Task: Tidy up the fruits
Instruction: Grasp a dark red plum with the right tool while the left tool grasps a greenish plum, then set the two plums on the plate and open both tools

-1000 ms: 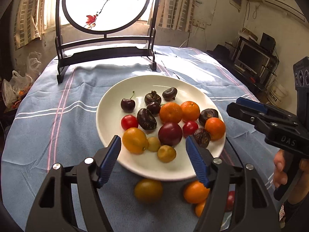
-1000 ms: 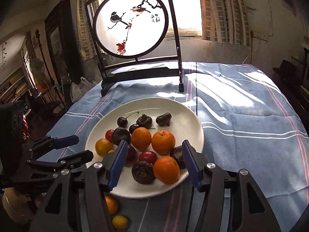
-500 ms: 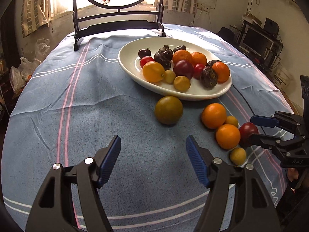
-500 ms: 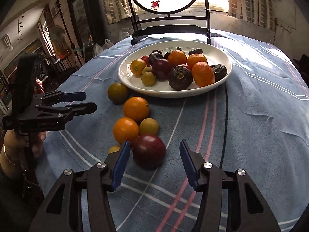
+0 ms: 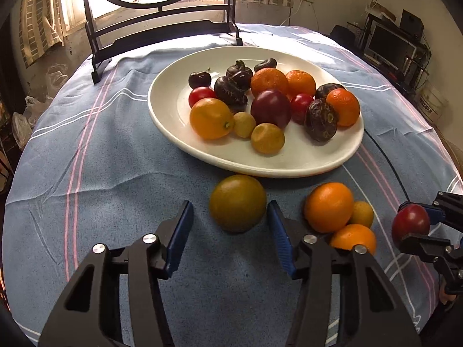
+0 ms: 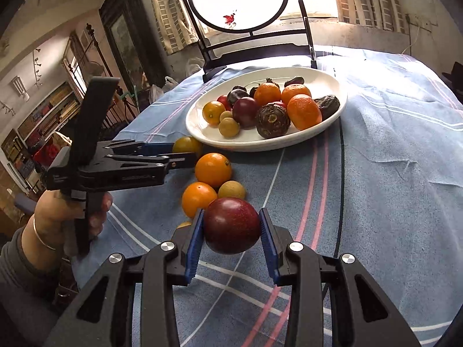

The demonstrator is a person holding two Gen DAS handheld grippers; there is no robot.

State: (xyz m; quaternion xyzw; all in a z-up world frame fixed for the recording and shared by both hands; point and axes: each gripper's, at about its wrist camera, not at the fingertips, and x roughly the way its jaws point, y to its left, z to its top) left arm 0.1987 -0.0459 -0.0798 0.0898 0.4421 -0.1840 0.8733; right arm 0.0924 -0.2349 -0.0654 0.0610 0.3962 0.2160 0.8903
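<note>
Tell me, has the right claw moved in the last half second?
Yes. The right claw has moved forward to the dark red fruit, now between its pads, with the white plate as the fixed reference.

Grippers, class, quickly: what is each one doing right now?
Left gripper: open around the greenish-yellow fruit, not gripping.
Right gripper: shut on the dark red fruit.
</note>
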